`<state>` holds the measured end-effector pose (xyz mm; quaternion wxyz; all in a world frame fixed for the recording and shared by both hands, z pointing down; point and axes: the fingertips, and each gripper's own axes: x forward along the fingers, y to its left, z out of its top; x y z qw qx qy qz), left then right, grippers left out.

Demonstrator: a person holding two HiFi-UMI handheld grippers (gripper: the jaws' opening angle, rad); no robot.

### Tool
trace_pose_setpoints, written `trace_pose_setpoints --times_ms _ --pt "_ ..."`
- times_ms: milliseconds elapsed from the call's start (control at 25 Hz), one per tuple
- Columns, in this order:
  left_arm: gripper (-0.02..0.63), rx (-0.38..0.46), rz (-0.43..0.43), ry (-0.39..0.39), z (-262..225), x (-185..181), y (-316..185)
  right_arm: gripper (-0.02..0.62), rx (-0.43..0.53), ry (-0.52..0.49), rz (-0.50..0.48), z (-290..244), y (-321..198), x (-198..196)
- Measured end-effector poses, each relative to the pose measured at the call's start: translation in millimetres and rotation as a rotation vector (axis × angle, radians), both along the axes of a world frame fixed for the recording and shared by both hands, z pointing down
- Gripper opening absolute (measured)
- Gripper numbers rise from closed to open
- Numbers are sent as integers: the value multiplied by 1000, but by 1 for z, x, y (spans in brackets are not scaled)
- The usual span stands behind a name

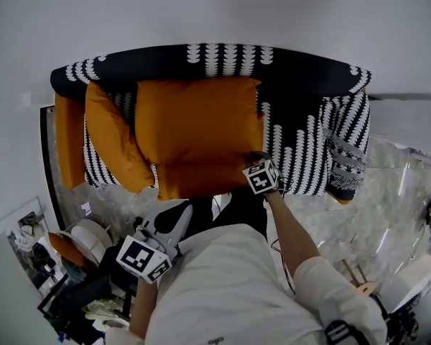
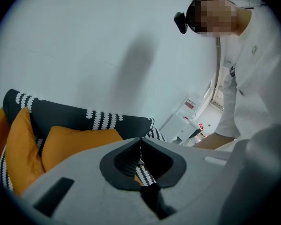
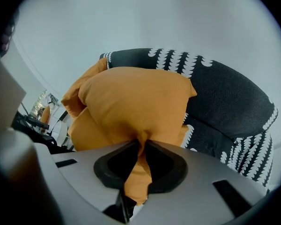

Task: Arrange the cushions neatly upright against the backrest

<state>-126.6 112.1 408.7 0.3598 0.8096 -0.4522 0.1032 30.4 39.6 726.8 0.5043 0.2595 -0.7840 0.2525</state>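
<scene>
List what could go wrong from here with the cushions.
1. The right tool grips only a thin fold of the large orange cushion; the fabric may slip free.
2. That cushion overlaps another cushion beneath it, which may get dragged off the seat.
3. The left tool is shut, away from the sofa, so nothing steadies the pile.

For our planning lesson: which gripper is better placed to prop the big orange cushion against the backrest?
Right. The right gripper pinches that cushion; the left gripper is shut, empty, back from the sofa.
</scene>
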Motion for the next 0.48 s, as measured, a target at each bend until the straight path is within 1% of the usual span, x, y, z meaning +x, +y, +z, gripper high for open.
trace_pose_setpoints --times_ms 200,360,480 --pt "12 33 -9 18 -10 -2 -2 20 12 -41 28 -22 -1 -3" --pt "12 65 -15 32 -16 -3 -6 14 19 -76 60 -40 -5 -9" --pt "12 88 -20 42 -20 -6 -9 12 30 -112 72 -64 -10 -19"
